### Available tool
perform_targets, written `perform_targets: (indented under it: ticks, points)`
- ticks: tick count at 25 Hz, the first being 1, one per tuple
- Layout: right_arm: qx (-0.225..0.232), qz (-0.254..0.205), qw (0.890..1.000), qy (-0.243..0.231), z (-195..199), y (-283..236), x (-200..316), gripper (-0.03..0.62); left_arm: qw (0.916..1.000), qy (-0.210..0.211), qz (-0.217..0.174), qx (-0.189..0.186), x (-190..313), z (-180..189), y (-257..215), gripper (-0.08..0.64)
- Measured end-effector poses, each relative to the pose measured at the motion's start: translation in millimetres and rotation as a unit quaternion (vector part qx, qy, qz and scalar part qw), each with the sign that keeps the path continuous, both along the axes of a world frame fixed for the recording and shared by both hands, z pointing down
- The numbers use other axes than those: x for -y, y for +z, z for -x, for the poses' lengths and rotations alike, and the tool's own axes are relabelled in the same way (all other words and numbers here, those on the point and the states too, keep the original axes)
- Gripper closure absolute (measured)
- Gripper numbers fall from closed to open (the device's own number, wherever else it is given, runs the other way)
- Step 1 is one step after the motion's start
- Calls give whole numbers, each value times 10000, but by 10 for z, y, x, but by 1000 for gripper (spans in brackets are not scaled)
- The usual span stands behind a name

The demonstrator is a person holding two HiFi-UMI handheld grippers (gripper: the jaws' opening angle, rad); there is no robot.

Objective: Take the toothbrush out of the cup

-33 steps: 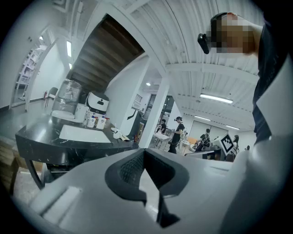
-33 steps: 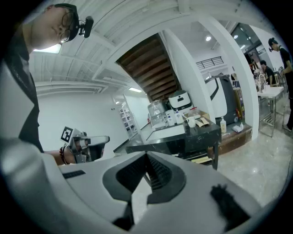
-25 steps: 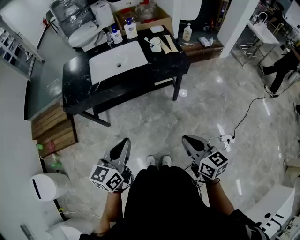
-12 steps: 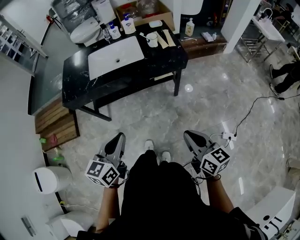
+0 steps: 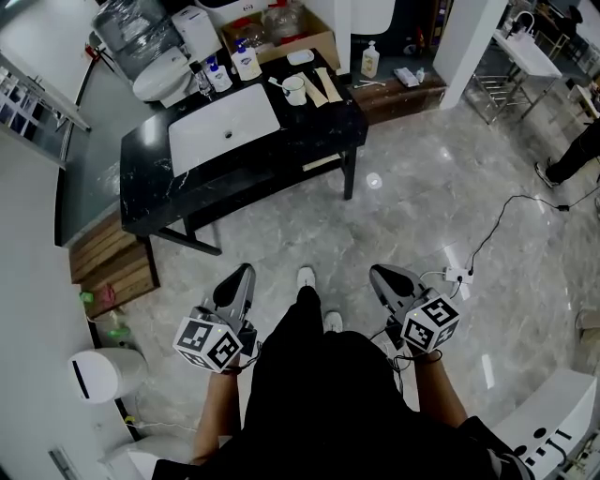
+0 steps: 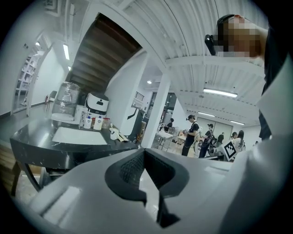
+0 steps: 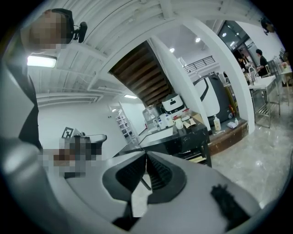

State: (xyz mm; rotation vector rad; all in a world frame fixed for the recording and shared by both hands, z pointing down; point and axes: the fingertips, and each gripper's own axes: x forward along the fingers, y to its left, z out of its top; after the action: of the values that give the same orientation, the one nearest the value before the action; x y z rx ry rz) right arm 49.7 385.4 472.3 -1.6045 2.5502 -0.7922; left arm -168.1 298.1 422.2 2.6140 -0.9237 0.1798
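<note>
A white cup (image 5: 295, 90) with a toothbrush (image 5: 278, 82) leaning out of it stands on the black table (image 5: 150, 173), right of the white sink (image 5: 223, 127), far ahead of me. In the left gripper view the cup (image 6: 114, 134) is small and distant; in the right gripper view the cup (image 7: 179, 123) is also small. My left gripper (image 5: 241, 274) and right gripper (image 5: 381, 276) hang at waist height over the marble floor, well short of the table. Both are shut with nothing between the jaws, as the left gripper (image 6: 144, 151) and right gripper (image 7: 146, 154) show close up.
Bottles (image 5: 246, 64), a cardboard box (image 5: 281, 28) and a water jug (image 5: 131, 33) crowd the table's back. A wooden pallet (image 5: 108, 258) lies left of it. A cable with a power strip (image 5: 457, 276) runs across the floor at right. People (image 6: 190, 135) stand in the background.
The person has taken a step, one foot now ahead of the other. Both grippers were carried along a little and stay shut and empty.
</note>
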Motion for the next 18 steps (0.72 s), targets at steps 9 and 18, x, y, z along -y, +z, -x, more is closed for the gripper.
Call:
perform_targets:
  ticks: [9, 18]
  points:
    - [-173, 162, 9996, -163, 120, 32, 665, 577, 9992, 130, 203, -325, 703, -41, 138, 552]
    - [-286, 240, 9988, -330, 355, -60, 1537, 577, 9990, 198, 193, -354, 1520, 52, 215, 552]
